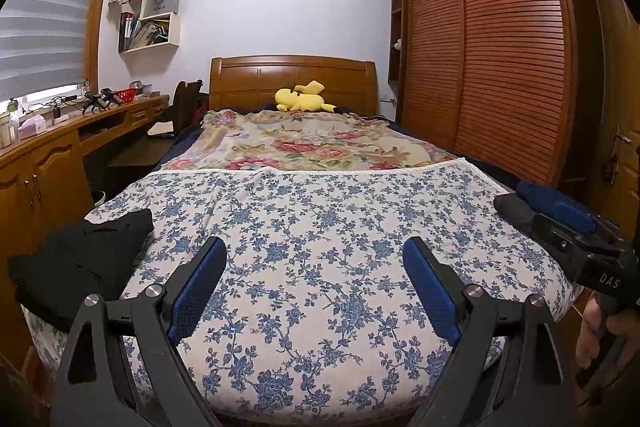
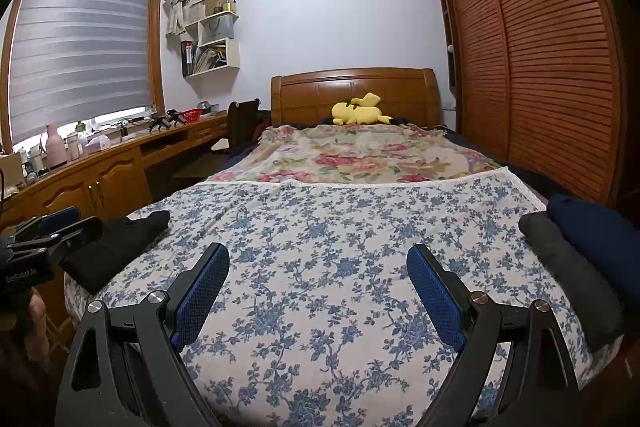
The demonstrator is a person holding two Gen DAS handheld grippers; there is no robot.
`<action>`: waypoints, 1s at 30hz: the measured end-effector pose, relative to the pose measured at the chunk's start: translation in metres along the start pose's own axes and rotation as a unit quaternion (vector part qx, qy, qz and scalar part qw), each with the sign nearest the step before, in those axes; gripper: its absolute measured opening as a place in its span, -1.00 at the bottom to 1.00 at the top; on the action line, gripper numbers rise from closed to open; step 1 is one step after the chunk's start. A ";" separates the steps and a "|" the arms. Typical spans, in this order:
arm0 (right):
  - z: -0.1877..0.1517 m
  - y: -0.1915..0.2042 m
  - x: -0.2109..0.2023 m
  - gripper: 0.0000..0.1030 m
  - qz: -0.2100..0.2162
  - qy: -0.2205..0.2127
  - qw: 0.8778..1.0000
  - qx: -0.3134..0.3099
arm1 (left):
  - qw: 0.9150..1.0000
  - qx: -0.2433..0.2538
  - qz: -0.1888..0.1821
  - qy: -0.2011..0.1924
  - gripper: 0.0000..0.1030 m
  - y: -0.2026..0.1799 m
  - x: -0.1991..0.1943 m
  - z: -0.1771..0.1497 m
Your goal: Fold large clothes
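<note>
With both hand-held grippers, left (image 1: 314,251) and right (image 2: 318,255), wide and empty over the bed (image 1: 320,227), reach left for the black garment (image 1: 80,259), pinching one edge only.

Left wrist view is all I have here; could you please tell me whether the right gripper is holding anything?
Observer: No. The right gripper is open, with only the bedspread showing between its fingers.
Operator: Thank you. What is the dark thing half hidden behind it at the bed's right edge?
Observer: A folded grey garment, lying along that edge with a navy garment beside it on the wardrobe side.
Operator: And is anything tall on the desk by the window?
Observer: Yes, a pink vase stands on the desk under the blind.
</note>
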State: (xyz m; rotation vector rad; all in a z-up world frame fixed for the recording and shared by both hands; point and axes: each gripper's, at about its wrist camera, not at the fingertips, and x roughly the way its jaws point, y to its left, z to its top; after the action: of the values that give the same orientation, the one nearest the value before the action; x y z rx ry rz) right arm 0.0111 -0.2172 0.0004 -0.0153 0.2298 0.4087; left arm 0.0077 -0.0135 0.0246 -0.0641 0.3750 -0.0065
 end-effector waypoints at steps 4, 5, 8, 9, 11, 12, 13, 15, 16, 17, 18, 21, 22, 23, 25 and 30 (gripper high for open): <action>0.000 0.001 0.000 0.77 0.000 0.000 1.000 0.000 | 1.000 0.000 0.001 0.000 0.75 0.001 0.000 0.000; 0.000 0.001 0.000 0.77 0.000 0.000 1.000 0.000 | 1.000 0.000 0.000 0.000 0.75 0.001 0.000 0.000; -0.001 0.001 0.000 0.77 -0.001 0.000 1.000 -0.003 | 1.000 0.000 0.001 0.000 0.75 0.001 0.001 0.000; -0.001 0.001 0.000 0.77 -0.001 0.001 1.000 -0.003 | 1.000 0.000 0.001 0.000 0.75 0.001 0.000 0.000; -0.001 0.001 0.000 0.77 -0.001 0.001 1.000 -0.003 | 1.000 0.001 0.001 0.000 0.75 0.001 0.001 0.000; -0.002 0.001 0.000 0.77 -0.001 0.001 1.000 -0.004 | 1.000 0.001 0.001 0.000 0.75 0.000 0.000 0.000; -0.002 0.001 0.000 0.77 -0.001 0.001 1.000 -0.004 | 1.000 0.001 0.002 0.000 0.75 0.000 0.001 0.000; -0.001 0.001 0.000 0.77 -0.001 0.001 1.000 -0.004 | 1.000 0.001 0.001 0.000 0.75 0.001 0.001 0.000; -0.002 0.001 0.000 0.77 -0.001 0.001 1.000 -0.004 | 1.000 0.001 0.002 0.000 0.75 0.001 0.002 0.000; -0.002 0.001 0.000 0.77 -0.001 0.001 1.000 -0.004 | 1.000 0.001 0.002 0.000 0.75 0.000 0.001 0.000; -0.001 0.001 0.000 0.77 -0.001 0.001 1.000 -0.004 | 1.000 0.001 0.002 0.000 0.75 0.001 0.001 0.000; -0.001 0.001 0.000 0.77 -0.001 0.002 1.000 -0.004 | 1.000 0.000 0.001 0.000 0.75 0.002 0.001 -0.001; -0.002 0.002 0.000 0.77 -0.001 0.002 1.000 -0.003 | 1.000 0.001 0.001 0.000 0.75 0.002 0.001 -0.002; -0.002 0.002 0.000 0.77 -0.001 0.002 1.000 -0.004 | 1.000 0.001 0.001 0.000 0.75 0.002 0.001 -0.001; -0.002 0.002 0.000 0.77 -0.001 0.002 1.000 -0.004 | 1.000 0.001 0.001 0.000 0.75 0.001 0.001 -0.001; -0.002 0.001 0.001 0.77 -0.001 0.003 1.000 -0.005 | 1.000 0.001 0.000 0.001 0.75 0.001 0.001 -0.001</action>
State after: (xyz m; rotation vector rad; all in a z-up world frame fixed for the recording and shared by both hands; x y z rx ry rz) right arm 0.0106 -0.2158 -0.0015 -0.0257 0.2334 0.4080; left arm 0.0079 -0.0127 0.0232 -0.0626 0.3765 -0.0060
